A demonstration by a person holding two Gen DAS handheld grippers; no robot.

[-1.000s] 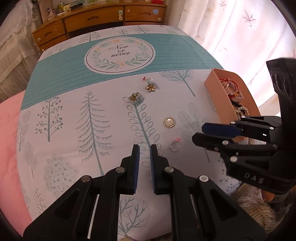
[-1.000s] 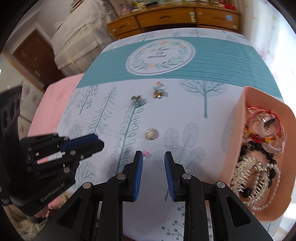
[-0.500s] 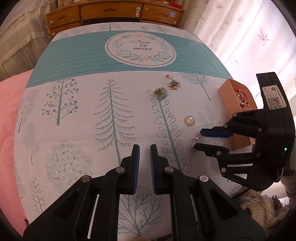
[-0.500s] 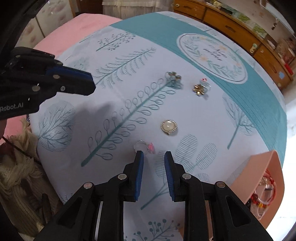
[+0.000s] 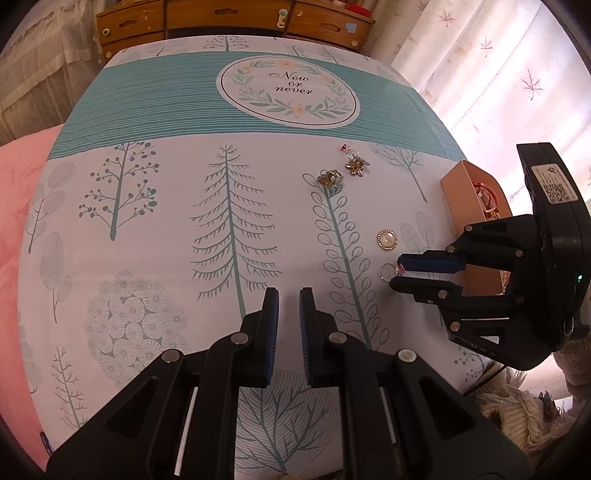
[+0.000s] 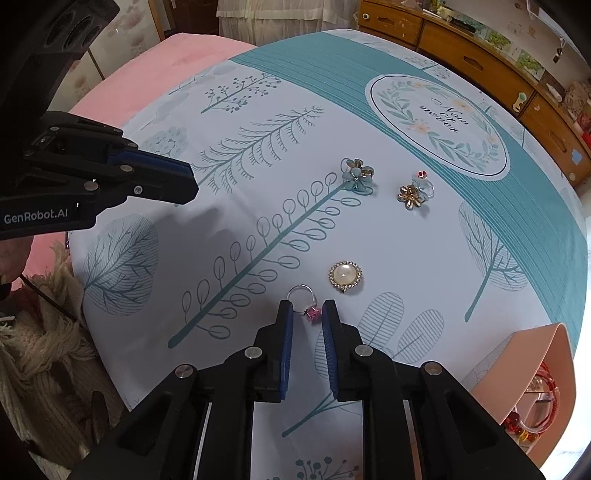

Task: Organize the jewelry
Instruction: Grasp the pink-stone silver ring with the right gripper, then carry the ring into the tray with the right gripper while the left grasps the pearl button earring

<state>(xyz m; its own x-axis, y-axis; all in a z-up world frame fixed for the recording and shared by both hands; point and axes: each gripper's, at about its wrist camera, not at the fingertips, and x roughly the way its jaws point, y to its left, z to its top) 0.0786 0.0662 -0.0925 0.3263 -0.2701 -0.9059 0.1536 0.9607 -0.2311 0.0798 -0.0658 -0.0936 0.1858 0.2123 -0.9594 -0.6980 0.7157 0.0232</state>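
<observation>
A silver ring with a pink stone [image 6: 312, 315] lies on the tree-print tablecloth [image 6: 221, 206]. My right gripper [image 6: 307, 310] points down over it, jaws closing, the stone between its fingertips and the band just beyond them. In the left wrist view the right gripper [image 5: 397, 273] brackets the ring [image 5: 388, 272]. My left gripper [image 5: 289, 295] hovers shut and holds nothing, to the ring's left. A pearl brooch [image 6: 345, 276], a blue flower piece [image 6: 357, 175] and a gold flower piece [image 6: 410, 195] lie farther out. The pink box [image 6: 546, 354] holds bracelets and beads.
A wooden dresser [image 5: 221, 18] stands beyond the table's far edge. Pink bedding [image 5: 18, 184] lies to the left and a curtain [image 5: 498, 74] hangs at the right. A cream knitted throw [image 6: 37, 332] sits below the near edge.
My right gripper has rolled, dropped to the tablecloth at the pink-stone ring and narrowed its jaws around the stone. The left gripper has shifted a little and stays shut.
</observation>
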